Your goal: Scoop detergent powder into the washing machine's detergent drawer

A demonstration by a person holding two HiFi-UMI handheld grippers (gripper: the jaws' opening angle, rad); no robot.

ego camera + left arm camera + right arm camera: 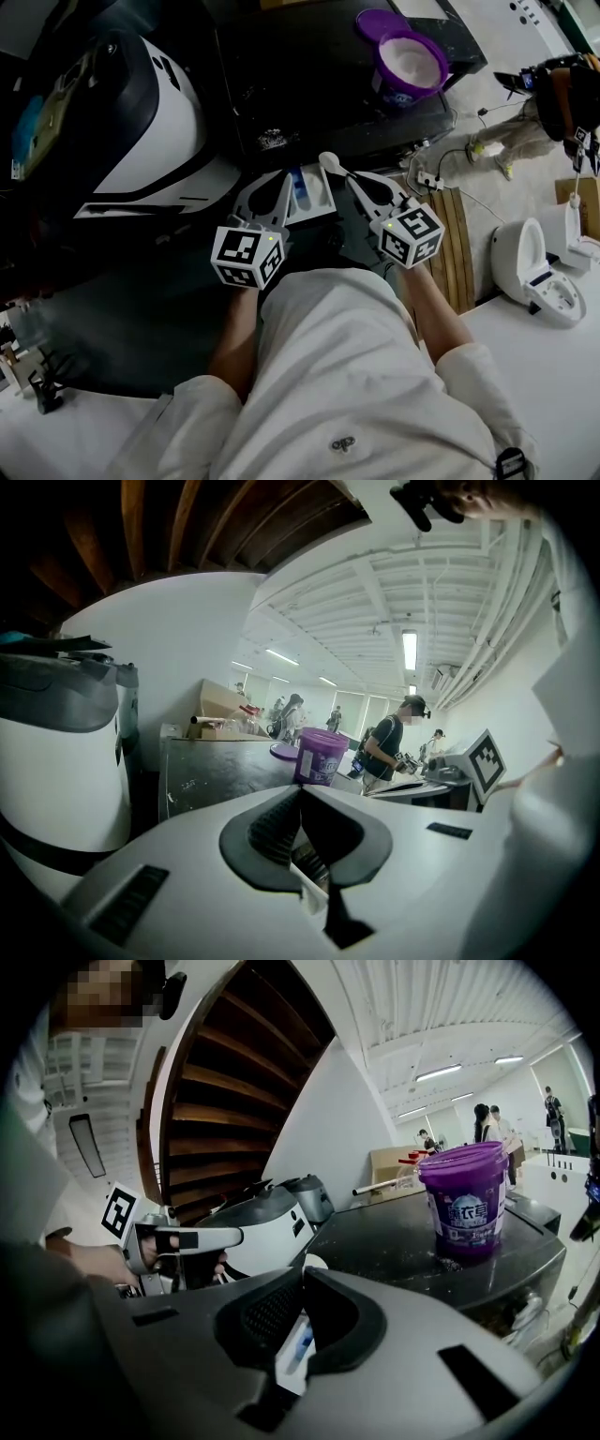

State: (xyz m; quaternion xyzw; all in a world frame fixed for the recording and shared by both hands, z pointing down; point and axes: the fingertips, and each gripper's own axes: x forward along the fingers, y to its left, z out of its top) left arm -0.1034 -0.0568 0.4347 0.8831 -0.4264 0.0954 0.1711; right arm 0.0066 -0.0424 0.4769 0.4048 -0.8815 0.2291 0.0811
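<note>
The scoop is clenched in the right gripper's jaws by the drawer, the left gripper's jaws closed empty; tipping is judged due.

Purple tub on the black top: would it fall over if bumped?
The round purple plastic tub probably stands steady: it looks broad and sits flat. Its purple lid is off, so a knock could spill white powder.

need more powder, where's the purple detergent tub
Head view, upper right: the open purple plastic detergent tub stands on the dark machine top, its purple lid just beside it.
</note>
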